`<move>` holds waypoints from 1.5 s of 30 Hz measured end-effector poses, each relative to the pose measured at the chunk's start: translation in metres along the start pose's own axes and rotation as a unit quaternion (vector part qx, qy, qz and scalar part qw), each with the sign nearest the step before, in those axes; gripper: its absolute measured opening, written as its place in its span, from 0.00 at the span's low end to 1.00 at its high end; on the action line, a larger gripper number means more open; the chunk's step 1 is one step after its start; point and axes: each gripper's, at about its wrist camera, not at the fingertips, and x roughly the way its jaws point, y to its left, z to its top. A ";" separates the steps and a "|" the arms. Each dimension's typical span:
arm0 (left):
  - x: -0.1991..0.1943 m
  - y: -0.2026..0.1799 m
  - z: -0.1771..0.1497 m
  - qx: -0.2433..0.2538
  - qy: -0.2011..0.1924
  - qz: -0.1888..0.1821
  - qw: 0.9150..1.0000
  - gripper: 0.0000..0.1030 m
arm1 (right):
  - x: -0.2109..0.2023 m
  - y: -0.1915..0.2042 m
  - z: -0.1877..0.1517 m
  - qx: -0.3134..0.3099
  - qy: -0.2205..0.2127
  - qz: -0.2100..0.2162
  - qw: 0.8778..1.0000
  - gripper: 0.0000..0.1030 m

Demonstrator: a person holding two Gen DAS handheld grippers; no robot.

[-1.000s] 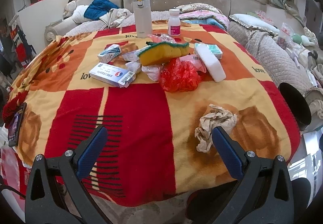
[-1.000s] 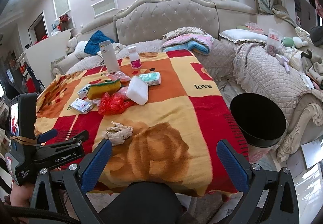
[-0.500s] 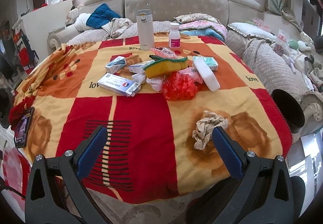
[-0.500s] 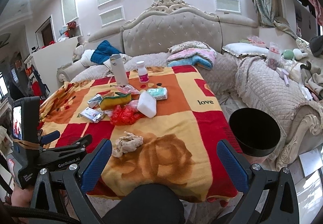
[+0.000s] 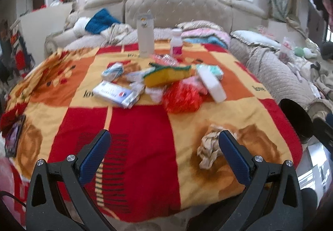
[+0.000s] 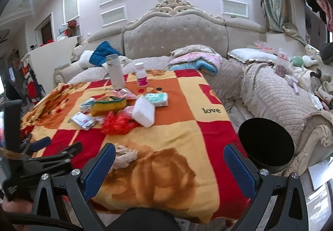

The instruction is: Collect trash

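Two pairs of tongs hang over the near edge of a surface draped in a red, orange and yellow patchwork blanket (image 5: 145, 126). At far left of the left wrist view, a dark flat phone-like slab (image 5: 14, 139) lies at the blanket's edge. The left tongs (image 5: 164, 147) stand wide apart, gripping nothing. Further back sits a white and blue cardboard box (image 5: 114, 94), then a yellow sponge with a green scouring face (image 5: 166, 74), a crinkled red plastic bag (image 5: 181, 99) and a white foam block (image 5: 212, 83) (all in one loose heap mid-blanket). Behind them stand a tall white flask (image 5: 145, 35) and a small white bottle with a pink label (image 5: 176, 44). The crumpled beige paper wad (image 5: 208, 147) lies near the front edge, just beside the left tongs' right finger, apart from the heap. The right tongs (image 6: 169, 163) are likewise spread and empty, the wad near their left finger. A round black bin (image 6: 268, 145) stands off the blanket's right edge.
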 end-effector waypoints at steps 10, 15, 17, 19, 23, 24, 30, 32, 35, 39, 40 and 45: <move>0.011 0.013 -0.003 -0.014 0.026 -0.015 0.999 1.00 | 0.038 -0.015 -0.005 0.024 0.053 -0.024 0.998 1.00; 0.020 0.008 -0.018 -0.002 0.057 0.010 0.998 1.00 | 0.044 -0.017 -0.010 0.018 0.064 -0.028 0.997 1.00; 0.022 0.008 -0.023 -0.005 0.062 0.010 0.998 1.00 | 0.044 -0.019 -0.012 0.019 0.066 -0.029 0.997 1.00; 0.026 0.008 -0.024 -0.007 0.067 0.010 0.998 1.00 | 0.042 -0.022 -0.014 0.020 0.066 -0.038 0.997 1.00; 0.023 0.008 -0.023 -0.008 0.059 0.000 0.998 1.00 | 0.041 -0.027 -0.015 0.023 0.067 -0.047 0.996 1.00; 0.020 0.007 -0.023 -0.006 0.053 0.005 0.999 1.00 | 0.041 -0.027 -0.015 0.023 0.067 -0.049 0.996 1.00; 0.007 0.004 -0.014 0.003 0.023 0.013 1.000 1.00 | 0.039 -0.025 -0.012 0.030 0.063 -0.046 0.996 1.00; 0.003 0.007 -0.010 0.000 0.011 0.017 1.000 1.00 | 0.038 -0.021 -0.011 0.031 0.059 -0.041 0.997 1.00; -0.005 0.009 0.002 -0.004 -0.009 0.020 1.000 1.00 | 0.031 -0.013 -0.009 0.032 0.035 -0.008 0.999 1.00; -0.016 0.011 0.017 -0.004 -0.056 0.034 0.998 1.00 | 0.009 -0.002 -0.002 0.004 -0.043 -0.001 0.999 1.00; -0.019 0.010 0.019 -0.001 -0.075 0.039 0.996 1.00 | 0.004 0.000 0.000 -0.005 -0.069 -0.004 0.998 1.00; -0.031 0.011 0.023 0.005 -0.147 0.035 0.988 1.00 | -0.001 -0.003 0.010 -0.006 -0.119 -0.015 0.993 1.00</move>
